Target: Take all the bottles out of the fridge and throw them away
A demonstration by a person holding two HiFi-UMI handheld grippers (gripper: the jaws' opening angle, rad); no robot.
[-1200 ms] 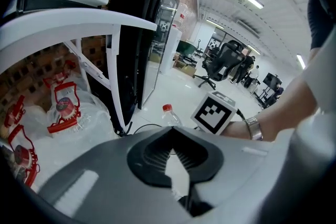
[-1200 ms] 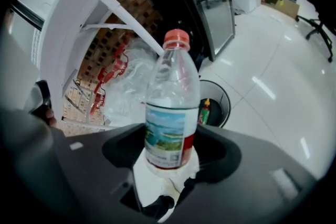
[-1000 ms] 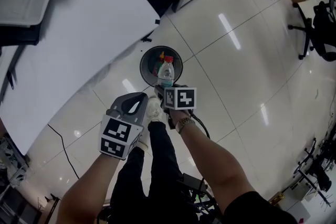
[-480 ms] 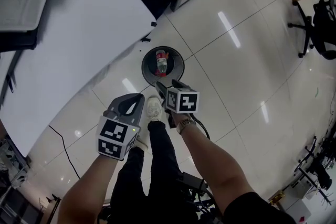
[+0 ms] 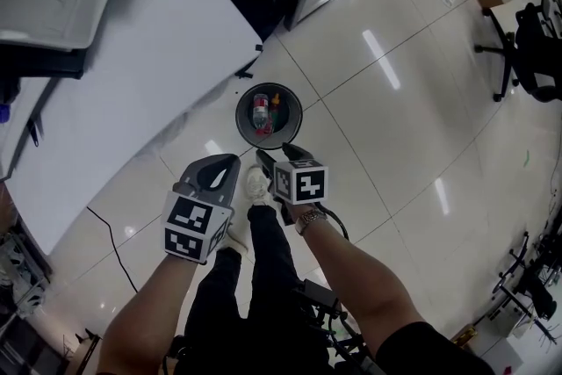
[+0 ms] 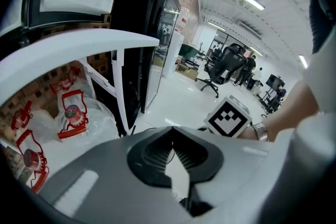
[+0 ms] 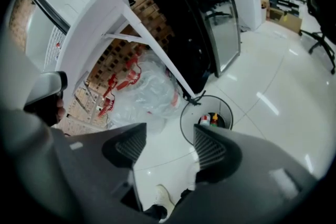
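Observation:
A clear bottle with a red label [image 5: 261, 111] lies inside the round black bin [image 5: 291, 119] on the floor. In the right gripper view the bin [image 7: 187, 113] holds bottles, one with a red cap [image 7: 206, 120] and one with an orange cap [image 7: 214, 118]. My right gripper [image 5: 279, 156] hangs just short of the bin, open with nothing between its jaws [image 7: 169, 147]. My left gripper [image 5: 219, 171] is beside it on the left, tips together and empty [image 6: 172, 131]. The black fridge [image 7: 178, 13] stands beyond the bin.
A large white table [image 5: 114, 75] fills the left side, its leg ending close to the bin. Clear plastic bags with red print [image 7: 149, 89] lie under it. Office chairs [image 5: 531, 39] stand far right. My legs and a white shoe [image 5: 256, 182] are below the grippers.
One second ago my right gripper held the bottle above the bin. The bottle has dropped and now lies in the bin; the right jaws are empty. Both grippers barely moved.

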